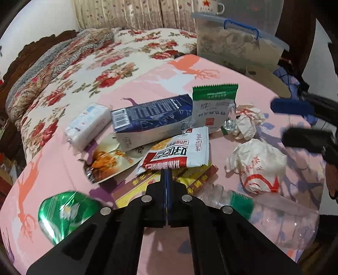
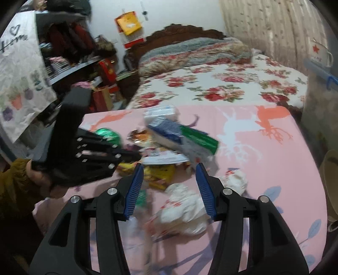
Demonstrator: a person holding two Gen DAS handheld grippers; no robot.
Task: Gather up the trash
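Note:
A pile of trash lies on the pink tablecloth (image 1: pixel 211 74): a blue-white carton (image 1: pixel 152 116), a green-topped sachet (image 1: pixel 213 110), a food pouch (image 1: pixel 105 160), a yellow wrapper (image 1: pixel 135 190) and a red-and-white snack wrapper (image 1: pixel 179 152). My left gripper (image 1: pixel 166 170) is shut, its tips pinching that snack wrapper's near edge. Two crumpled paper balls (image 1: pixel 255 167) (image 1: pixel 247 122), a clear bottle (image 1: pixel 285 217) and a green crushed can (image 1: pixel 63 211) lie around it. My right gripper (image 2: pixel 169 167) hovers open over the paper balls (image 2: pixel 186 209), holding nothing.
A tissue pack (image 1: pixel 88 124) sits left of the carton. A floral bed (image 1: pixel 105 69) borders the table's far side. A clear lidded box (image 1: pixel 236 44) with a star mug (image 1: pixel 209 7) on top stands at the back right. Cluttered shelves (image 2: pixel 69 55) stand at the left.

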